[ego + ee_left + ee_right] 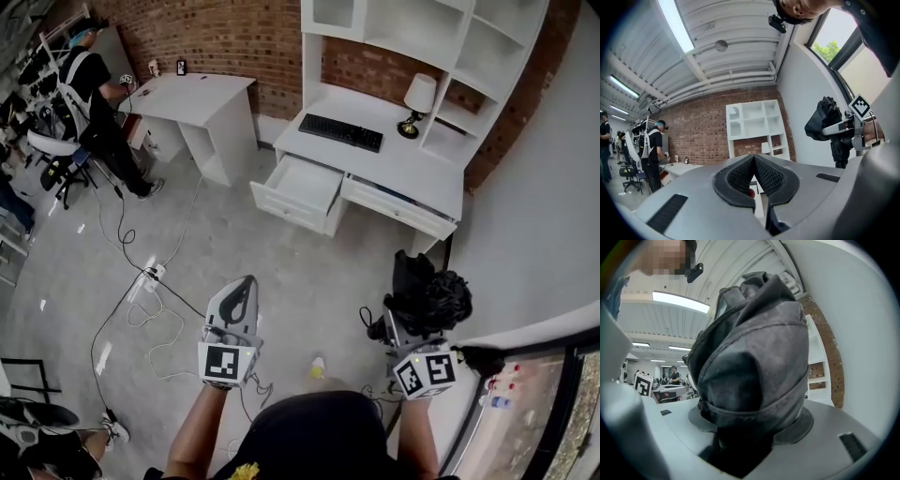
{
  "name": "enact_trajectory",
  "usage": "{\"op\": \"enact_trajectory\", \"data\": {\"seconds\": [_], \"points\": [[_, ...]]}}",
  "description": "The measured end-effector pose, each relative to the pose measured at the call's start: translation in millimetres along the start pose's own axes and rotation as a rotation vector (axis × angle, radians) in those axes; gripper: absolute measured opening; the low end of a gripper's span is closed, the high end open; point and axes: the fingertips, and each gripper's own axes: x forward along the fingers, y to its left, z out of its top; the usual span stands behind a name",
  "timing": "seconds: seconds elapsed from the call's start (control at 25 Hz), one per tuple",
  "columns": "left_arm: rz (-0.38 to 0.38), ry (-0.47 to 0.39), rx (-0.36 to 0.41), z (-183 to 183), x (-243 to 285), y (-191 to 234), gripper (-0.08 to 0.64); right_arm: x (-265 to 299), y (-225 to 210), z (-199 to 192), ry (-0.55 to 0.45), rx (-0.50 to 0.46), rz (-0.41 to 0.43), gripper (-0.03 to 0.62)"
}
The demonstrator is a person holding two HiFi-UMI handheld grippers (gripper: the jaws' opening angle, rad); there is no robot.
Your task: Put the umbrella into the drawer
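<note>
Head view alone shows white counter (405, 171), its drawer (302, 186) open, well apart from the bundled black umbrella (433, 298) clamped in my right fingers (806, 425); left gripper view shows my left fingers (736, 178) closed, empty.

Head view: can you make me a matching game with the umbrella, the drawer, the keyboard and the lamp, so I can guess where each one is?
Things:
1. umbrella
2. drawer
3. keyboard
4. lamp

Places or states:
A. pulled open, at the front of the desk
B. standing on the desk, right beside the shelves
C. held in the right gripper
D. lying flat on the desk, above the open drawer

Pairs: 1-C, 2-A, 3-D, 4-B.
</note>
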Motion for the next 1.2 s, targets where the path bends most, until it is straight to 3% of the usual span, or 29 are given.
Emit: {"op": "enact_trajectory", "data": {"seconds": [0.16, 0.32, 0.52, 0.72, 1.0, 1.2], "points": [[0.011, 0.012, 0.007, 2, 30, -1, 0.015, 25, -19, 3, 0.008, 0.006, 0.028, 0.275], [0.029, 0.090, 0.016, -13, 50, -4, 0.015, 45, -37, 1, 0.016, 0.014, 0.063, 0.275], [0.022, 0.036, 0.009, 5, 74, -17, 0.015, 62, -55, 0, 0.023, 0.040, 0.082, 0.275], [0.024, 0.105, 0.029, -8, 80, -19, 0.015, 72, -59, -5, 0.007, 0.034, 0.103, 0.275], [0.010, 0.067, 0.027, -6, 115, -22, 0.015, 89, -75, -8, 0.009, 0.051, 0.088, 0.275], [-0.042, 0.092, 0.023, -19, 151, -24, 0.015, 110, -88, -10, 0.015, 0.048, 0.059, 0.276]]}}
